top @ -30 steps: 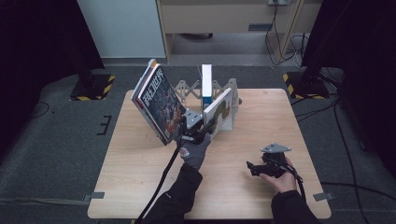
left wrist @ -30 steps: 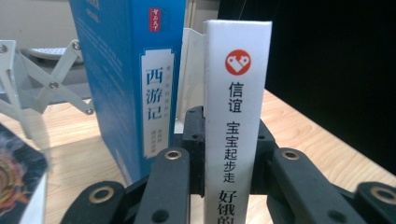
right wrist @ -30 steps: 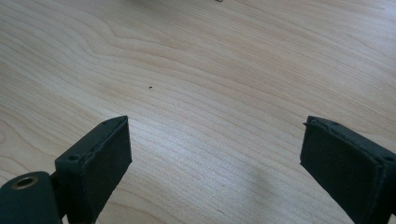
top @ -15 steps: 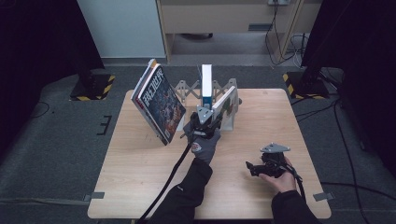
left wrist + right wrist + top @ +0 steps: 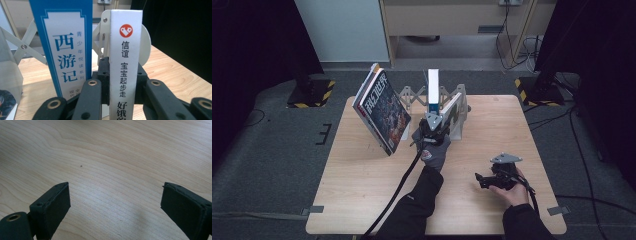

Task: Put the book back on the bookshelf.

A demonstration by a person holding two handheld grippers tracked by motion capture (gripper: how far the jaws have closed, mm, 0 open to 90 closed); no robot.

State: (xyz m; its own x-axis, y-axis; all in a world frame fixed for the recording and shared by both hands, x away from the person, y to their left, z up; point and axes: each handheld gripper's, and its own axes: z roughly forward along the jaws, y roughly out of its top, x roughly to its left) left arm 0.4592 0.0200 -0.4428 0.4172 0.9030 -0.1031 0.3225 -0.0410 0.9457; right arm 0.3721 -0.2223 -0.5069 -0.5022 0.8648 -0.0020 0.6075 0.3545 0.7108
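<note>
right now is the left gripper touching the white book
Touching. In the left gripper view the left gripper has both black jaws pressed against the sides of the white book.

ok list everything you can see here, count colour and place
white book: 1, white spine with red logo, in the rack, clamped between the left gripper's jaws
blue book: 1, blue and white, upright in the rack beside the white book
magazines: a few, dark cover, leaning at the rack's left end
rack: 1, pale expanding lattice, table's far side
table: 1, light wood
left gripper: 1, black, shut on the white book
right gripper: 1, black, jaws open over bare table, near right
</note>
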